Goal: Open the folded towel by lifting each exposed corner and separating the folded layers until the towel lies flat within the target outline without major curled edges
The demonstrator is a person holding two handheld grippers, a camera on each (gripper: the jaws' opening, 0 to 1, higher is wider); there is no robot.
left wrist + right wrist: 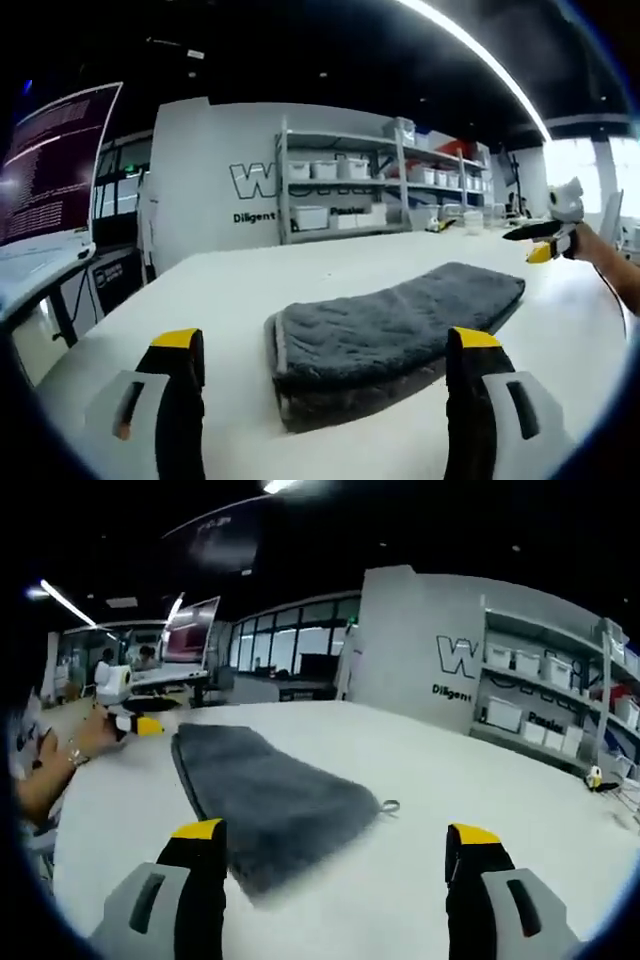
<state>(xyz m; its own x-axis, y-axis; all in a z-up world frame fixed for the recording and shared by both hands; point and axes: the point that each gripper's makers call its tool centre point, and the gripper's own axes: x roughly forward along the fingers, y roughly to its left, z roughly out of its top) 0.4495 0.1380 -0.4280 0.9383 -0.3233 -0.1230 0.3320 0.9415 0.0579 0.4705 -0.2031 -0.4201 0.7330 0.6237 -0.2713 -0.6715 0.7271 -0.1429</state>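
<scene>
My left gripper [325, 365] and right gripper [335, 855] both stood wide apart, holding nothing. The folded grey towel [395, 330] lay on the white table [230, 290] between them. Behind, metal shelves [345, 185] carried white bins [312, 217]; their contents were hidden. Wall lettering [253, 216] read "Diligent".

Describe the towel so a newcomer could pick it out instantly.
Start at the big white table. Lying flat on it ahead of both hand-held grippers is the folded grey towel, a long plush rectangle with stacked layers showing at its near end. It is the table's sole dark, soft thing, with a small hanging loop at one edge.
</scene>
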